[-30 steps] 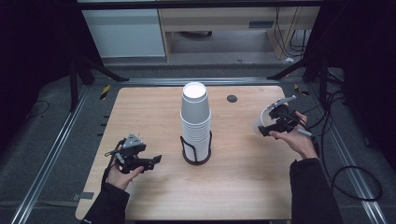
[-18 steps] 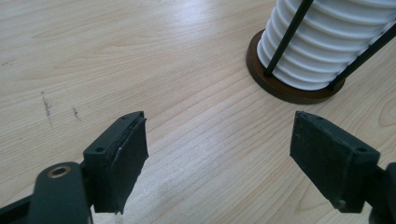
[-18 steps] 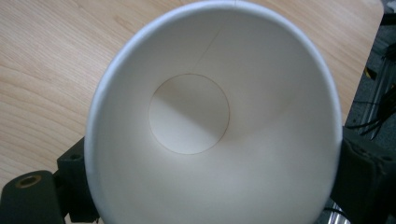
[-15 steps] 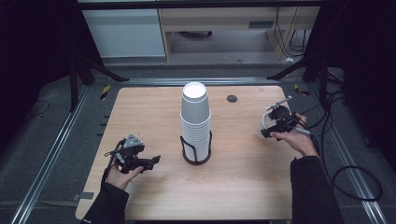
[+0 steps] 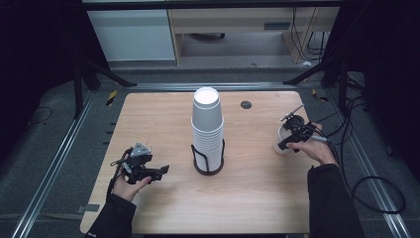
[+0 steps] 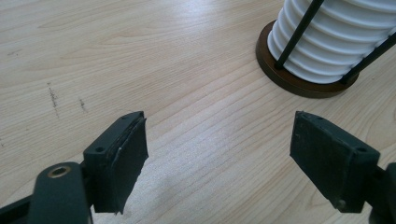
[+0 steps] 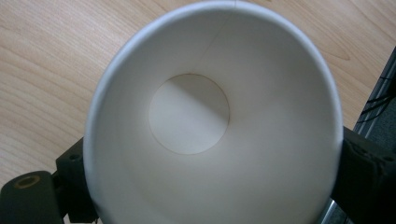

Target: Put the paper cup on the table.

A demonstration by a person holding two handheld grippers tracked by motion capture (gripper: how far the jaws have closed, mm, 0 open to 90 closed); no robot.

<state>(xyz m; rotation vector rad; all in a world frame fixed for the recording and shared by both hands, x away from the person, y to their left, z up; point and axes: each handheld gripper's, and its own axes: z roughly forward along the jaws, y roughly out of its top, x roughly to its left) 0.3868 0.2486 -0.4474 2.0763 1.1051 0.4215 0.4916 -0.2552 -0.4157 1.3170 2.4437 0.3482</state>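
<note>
A tall stack of white paper cups [image 5: 207, 124] [image 6: 336, 42] stands in a black wire holder with a round brown base [image 5: 208, 169] [image 6: 289, 79] at the middle of the table. My right gripper [image 5: 286, 144] [image 7: 215, 186] holds a single white paper cup [image 5: 280, 148] [image 7: 189, 114] upright, low at the table's right side. Its pads sit on either side of the rim. The jaws have just been opening a little with the cup still between them. My left gripper [image 5: 161, 171] [image 6: 217, 154] rests open and empty, left of the stack, pointing towards the base.
The wooden table [image 5: 257, 198] has a small black round grommet [image 5: 246, 104] near its far edge. Cables trail off the right side by the metal rail [image 5: 366, 163]. Cabinets stand beyond the table.
My right gripper has sunk towards the table with the cup. The left gripper has stayed where it was.
</note>
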